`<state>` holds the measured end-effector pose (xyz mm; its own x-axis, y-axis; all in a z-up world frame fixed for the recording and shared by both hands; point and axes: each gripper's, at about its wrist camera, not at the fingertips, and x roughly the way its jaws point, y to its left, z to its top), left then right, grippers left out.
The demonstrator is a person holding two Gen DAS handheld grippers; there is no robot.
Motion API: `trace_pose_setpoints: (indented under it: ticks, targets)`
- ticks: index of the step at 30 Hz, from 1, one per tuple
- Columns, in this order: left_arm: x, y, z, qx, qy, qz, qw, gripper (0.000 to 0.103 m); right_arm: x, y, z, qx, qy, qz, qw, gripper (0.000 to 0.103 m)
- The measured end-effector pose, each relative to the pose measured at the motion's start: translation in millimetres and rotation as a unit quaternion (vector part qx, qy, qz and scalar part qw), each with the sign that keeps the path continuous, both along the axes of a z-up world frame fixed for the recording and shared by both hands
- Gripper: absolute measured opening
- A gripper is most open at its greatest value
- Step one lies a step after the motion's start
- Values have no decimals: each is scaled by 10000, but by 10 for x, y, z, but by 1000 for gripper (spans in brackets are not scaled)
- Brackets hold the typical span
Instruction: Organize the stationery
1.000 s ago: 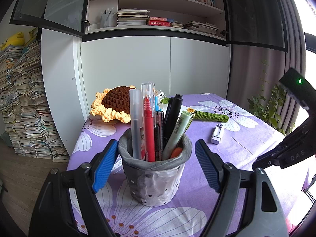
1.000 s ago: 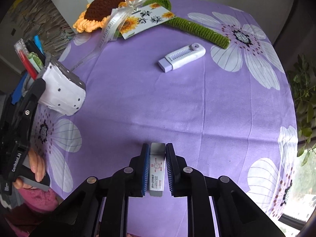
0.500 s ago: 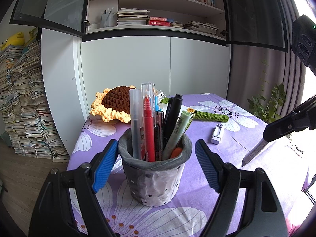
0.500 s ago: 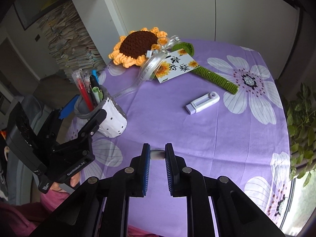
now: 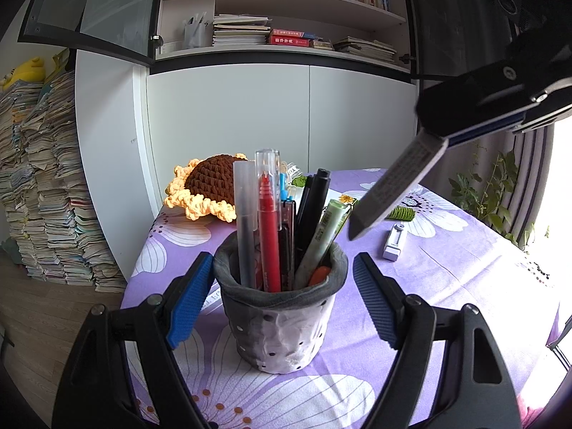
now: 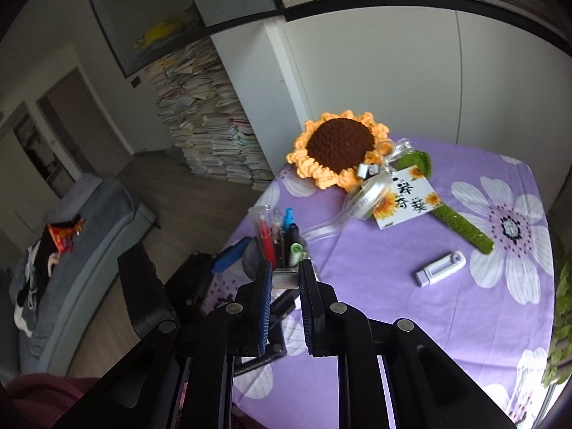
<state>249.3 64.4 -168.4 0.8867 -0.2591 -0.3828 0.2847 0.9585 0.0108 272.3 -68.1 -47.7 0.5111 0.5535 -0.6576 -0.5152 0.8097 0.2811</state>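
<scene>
At the bottom of the left-wrist frame, the left gripper (image 5: 277,293) stands spread wide around the grey pen holder (image 5: 280,316), not clamping it. Above, at upper right, the right gripper (image 6: 283,282) grips a flat grey eraser (image 5: 397,186), lifted off the purple tablecloth (image 5: 464,279) a second ago and now angled toward the holder's mouth, suggesting insertion comes next. Farther back lies a white correction tape (image 6: 440,269).

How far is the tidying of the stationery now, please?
Done: several pens stand in the grey fabric pen pot, which sits between the open left gripper. In hand: the right gripper clamps a flat grey eraser above the pot. Left: the white correction-tape dispenser lies on the purple tablecloth.
</scene>
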Motion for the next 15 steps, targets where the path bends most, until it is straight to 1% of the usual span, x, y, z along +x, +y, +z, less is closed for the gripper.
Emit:
trace_pose_setpoints:
  ticks: [5, 15]
  targets:
    - [0, 0, 1, 1, 0, -1, 10000, 79, 133, 167, -103, -49, 160, 159, 9997, 17]
    - [1, 0, 3, 0, 2, 1, 10000, 79, 275, 287, -251, -168, 460, 258, 9985, 17]
